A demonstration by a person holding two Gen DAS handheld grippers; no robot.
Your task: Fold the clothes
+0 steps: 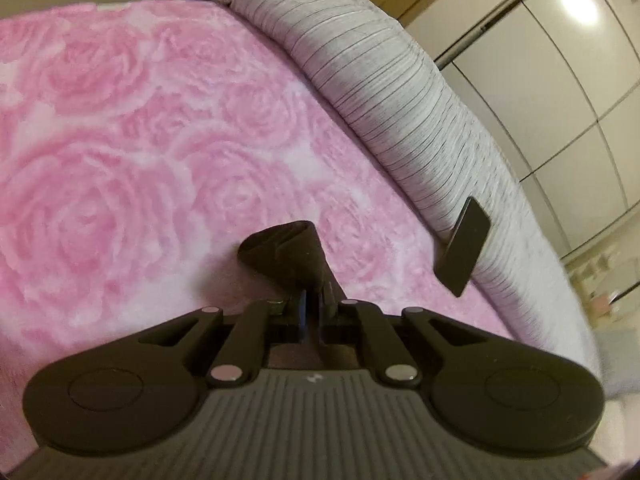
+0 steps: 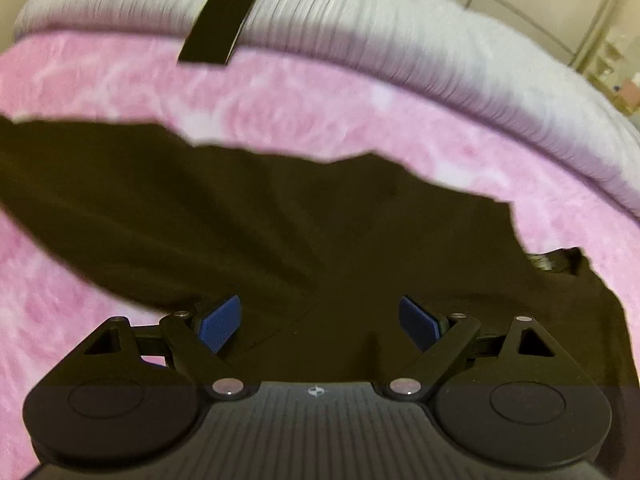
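Note:
A black garment (image 2: 240, 220) lies spread and creased on a pink rose-patterned blanket (image 2: 360, 120). My right gripper (image 2: 320, 320) hovers close over it, open, with blue pads (image 2: 220, 324) wide apart and nothing between them. A collar with a label shows at the garment's right edge (image 2: 552, 260). In the left wrist view my left gripper (image 1: 314, 300) is shut on a bunched corner of the black garment (image 1: 280, 248), which sticks out past the fingertips above the blanket (image 1: 120, 160).
A grey striped bolster (image 1: 380, 100) (image 2: 360, 20) runs along the blanket's far edge. A flat black rectangular object (image 1: 464, 246) (image 2: 218, 28) leans against it. White wardrobe doors (image 1: 540, 60) stand beyond the bed.

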